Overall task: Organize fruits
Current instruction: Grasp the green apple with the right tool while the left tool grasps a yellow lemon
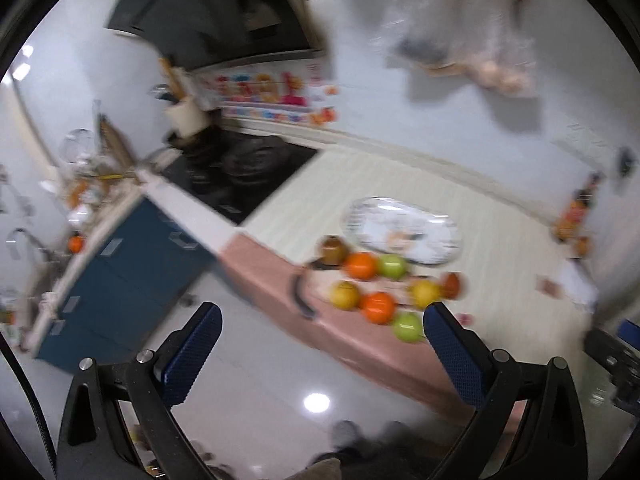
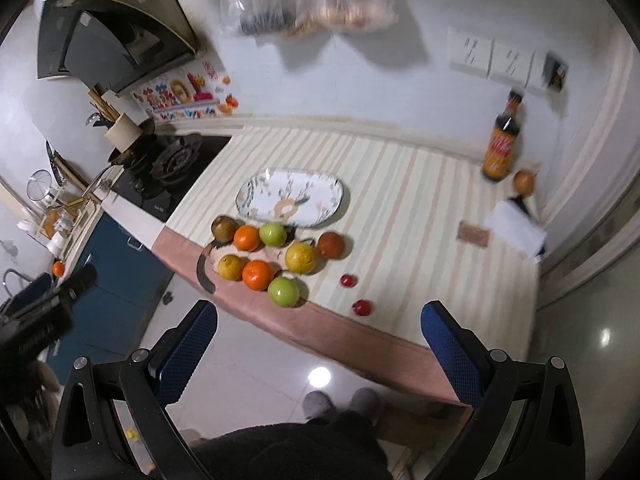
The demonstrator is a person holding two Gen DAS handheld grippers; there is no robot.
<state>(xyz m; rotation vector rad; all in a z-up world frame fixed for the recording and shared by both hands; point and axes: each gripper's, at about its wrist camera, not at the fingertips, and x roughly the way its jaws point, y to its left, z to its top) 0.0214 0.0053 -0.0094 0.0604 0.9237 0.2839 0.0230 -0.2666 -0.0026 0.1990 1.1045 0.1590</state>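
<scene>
Several fruits lie in a cluster near the counter's front edge: oranges [image 2: 258,275], green apples [image 2: 283,291], yellow citrus [image 2: 301,257], a brown fruit [image 2: 223,228] and a dark red one [image 2: 331,245]. The same cluster appears blurred in the left wrist view, with an orange [image 1: 377,307] near its middle. Two small red fruits [image 2: 362,307] sit apart to the right. Behind the cluster lies an empty patterned oval plate [image 2: 290,197] [image 1: 402,226]. My left gripper [image 1: 322,354] and right gripper [image 2: 319,346] both hang open above the floor, short of the counter, holding nothing.
A striped cloth [image 2: 420,216] covers the counter. A gas stove [image 2: 172,164] lies to the left, blue cabinets [image 2: 108,280] below it. A dark bottle [image 2: 502,144], a brown fruit [image 2: 524,182] and white paper [image 2: 516,230] occupy the right side. Plastic bags [image 2: 320,0] hang on the wall. The person's feet [image 2: 340,402] stand below.
</scene>
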